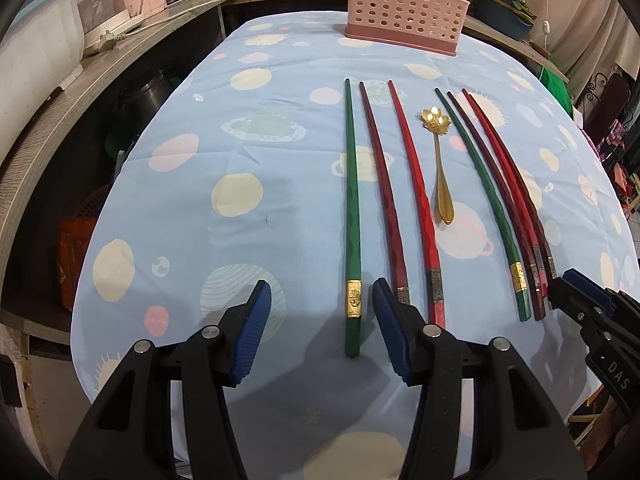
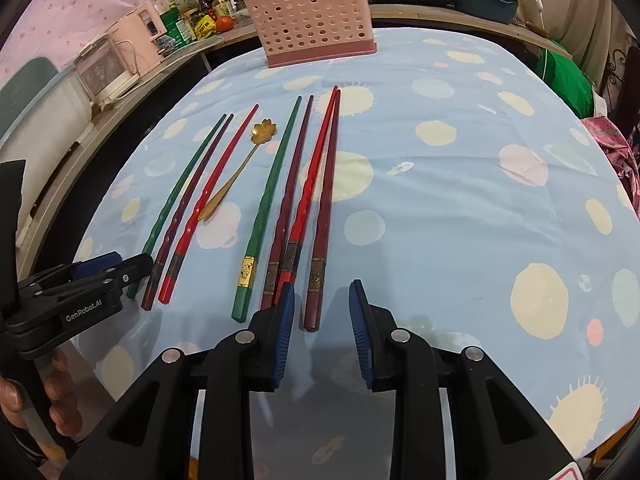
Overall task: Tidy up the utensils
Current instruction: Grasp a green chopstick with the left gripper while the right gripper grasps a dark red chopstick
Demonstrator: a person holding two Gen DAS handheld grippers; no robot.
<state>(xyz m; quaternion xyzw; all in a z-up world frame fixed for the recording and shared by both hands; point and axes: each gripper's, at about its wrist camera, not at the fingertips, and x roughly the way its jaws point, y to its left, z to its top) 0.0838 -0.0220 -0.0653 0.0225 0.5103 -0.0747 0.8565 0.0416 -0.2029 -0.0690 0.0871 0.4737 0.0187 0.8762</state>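
Chopsticks (image 1: 352,216) lie on planet-print tablecloth (image 1: 240,208); cluttered, perhaps kitchen, shelves (image 1: 120,52).

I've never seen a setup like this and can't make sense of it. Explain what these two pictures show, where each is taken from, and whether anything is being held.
No robot here: a person holds a hand-operated gripper in each hand, each with a fisheye camera looking along its two blue-padded fingers. One picture is from the left gripper, the other from the right gripper; each also glimpses the other gripper at its edge. Both look down at a table under a blue spotted cloth. On it lie seven chopsticks, green, red and dark red, and a gold spoon. A pink basket stands at the far end. Both grippers are open and hold nothing: a green chopstick lies between the left fingers, a dark red chopstick between the right ones.
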